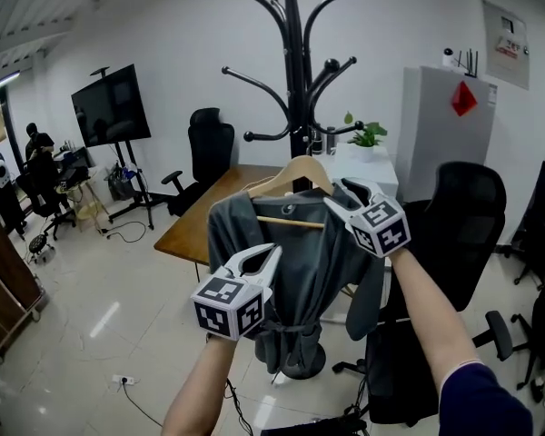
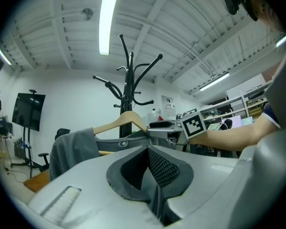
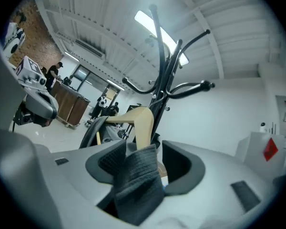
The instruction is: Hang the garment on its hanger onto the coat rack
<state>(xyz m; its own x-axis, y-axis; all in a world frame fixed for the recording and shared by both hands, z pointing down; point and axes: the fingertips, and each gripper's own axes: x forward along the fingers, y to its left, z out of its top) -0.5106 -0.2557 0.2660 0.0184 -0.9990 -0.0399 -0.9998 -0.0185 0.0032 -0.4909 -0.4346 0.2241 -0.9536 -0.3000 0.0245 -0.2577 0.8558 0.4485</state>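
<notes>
On the coat rack [image 1: 295,62], the wooden hanger [image 1: 295,166] looks hooked over a lower arm, with the grey garment [image 1: 300,262] draped below. The right gripper [image 1: 343,198] is spread wide, with loose shoulder fabric between its jaws. The left gripper [image 1: 265,260] is pressed together and empty. Next: back both away without snagging.

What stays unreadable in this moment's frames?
- The hanger hook: head view, lost against the coat rack pole; hooked or not, unclear.
- Rack top: head view, cut by the upper edge.
- The garment front: head view, partly covered by the left gripper.
</notes>
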